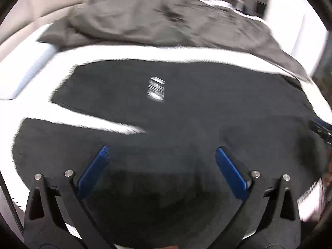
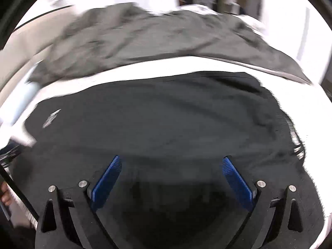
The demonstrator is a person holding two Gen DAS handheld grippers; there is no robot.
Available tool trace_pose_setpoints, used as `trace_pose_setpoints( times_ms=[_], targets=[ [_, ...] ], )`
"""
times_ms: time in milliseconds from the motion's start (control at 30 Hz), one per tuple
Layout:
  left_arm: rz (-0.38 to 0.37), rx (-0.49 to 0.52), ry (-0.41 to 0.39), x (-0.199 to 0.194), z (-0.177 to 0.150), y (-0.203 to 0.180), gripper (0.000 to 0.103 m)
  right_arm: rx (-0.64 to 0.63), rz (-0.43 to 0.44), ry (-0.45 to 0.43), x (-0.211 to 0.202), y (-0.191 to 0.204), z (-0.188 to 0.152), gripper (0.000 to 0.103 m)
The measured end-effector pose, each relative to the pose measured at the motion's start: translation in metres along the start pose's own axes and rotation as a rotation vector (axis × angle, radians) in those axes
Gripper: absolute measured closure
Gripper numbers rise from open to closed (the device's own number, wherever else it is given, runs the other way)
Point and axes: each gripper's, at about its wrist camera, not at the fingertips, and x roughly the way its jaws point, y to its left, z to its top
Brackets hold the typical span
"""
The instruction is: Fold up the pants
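Left wrist: left tool (image 1: 161,151) jaws apart above black pants (image 1: 186,108); right tool (image 2: 172,160) likewise; grey garment (image 1: 134,14), blurred, at 12 o'clock.

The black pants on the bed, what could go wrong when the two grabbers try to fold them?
1. Both the left gripper and the right gripper are open over the black pants, so a pinch might catch only one layer and fold them crooked.
2. The grey blanket is bunched just beyond the pants on the white sheet; a big fold toward it could drag against it.
3. Both views are blurry, so aiming may be off.
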Motion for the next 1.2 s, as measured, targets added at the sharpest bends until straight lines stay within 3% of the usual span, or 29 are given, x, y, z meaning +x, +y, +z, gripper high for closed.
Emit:
trace_pose_setpoints(
  times_ms=[100, 167, 233, 267, 333, 433, 467, 567, 667, 767, 900, 1033, 1100, 1200],
  targets=[
    [0.034, 0.050, 0.072, 0.018, -0.020, -0.013, 0.001, -0.082, 0.076, 0.015, -0.005, 0.043, -0.028, 0.004],
    [0.045, 0.022, 0.103, 0.025, -0.028, -0.003, 0.001, -0.133, 0.057, 0.066, 0.004, 0.057, -0.045, 0.004],
    [0.076, -0.024, 0.077, 0.019, -0.035, 0.015, 0.001, -0.166, -0.065, 0.104, 0.017, 0.050, -0.056, 0.003],
    [0.132, -0.047, 0.066, 0.013, -0.038, 0.027, 0.001, -0.169, -0.143, 0.100, 0.020, 0.040, -0.062, 0.002],
    [0.192, -0.099, 0.058, 0.007, -0.044, 0.048, 0.001, -0.106, -0.182, 0.072, 0.011, 0.011, -0.067, 0.002],
    [0.176, -0.209, 0.047, -0.002, -0.053, 0.083, 0.001, 0.012, -0.331, 0.048, -0.008, -0.037, -0.076, 0.001],
    [0.172, -0.226, 0.043, -0.002, -0.054, 0.092, 0.001, 0.069, -0.340, 0.043, -0.015, -0.055, -0.078, 0.002],
    [0.143, -0.245, 0.022, -0.012, -0.059, 0.102, 0.001, 0.164, -0.282, 0.018, -0.030, -0.070, -0.087, 0.002],
    [0.132, -0.251, 0.010, -0.023, -0.065, 0.101, 0.001, 0.131, -0.263, -0.005, -0.043, -0.060, -0.090, 0.001],
    [0.125, -0.283, -0.022, -0.042, -0.073, 0.118, 0.001, 0.123, -0.184, -0.041, -0.062, -0.054, -0.098, 0.001],
    [0.086, -0.427, -0.075, -0.068, -0.086, 0.162, 0.001, 0.133, -0.145, -0.091, -0.096, -0.046, -0.112, 0.001],
    [0.039, -0.597, -0.061, -0.068, -0.103, 0.211, 0.002, 0.154, -0.121, -0.106, -0.106, -0.065, -0.106, 0.001],
    [-0.070, -0.684, -0.062, -0.063, -0.114, 0.235, 0.011, 0.188, -0.093, -0.108, -0.105, -0.083, -0.107, 0.001],
    [-0.220, -0.814, -0.087, -0.053, -0.126, 0.263, 0.012, 0.271, -0.048, -0.110, -0.101, -0.110, -0.121, 0.002]
  ],
)
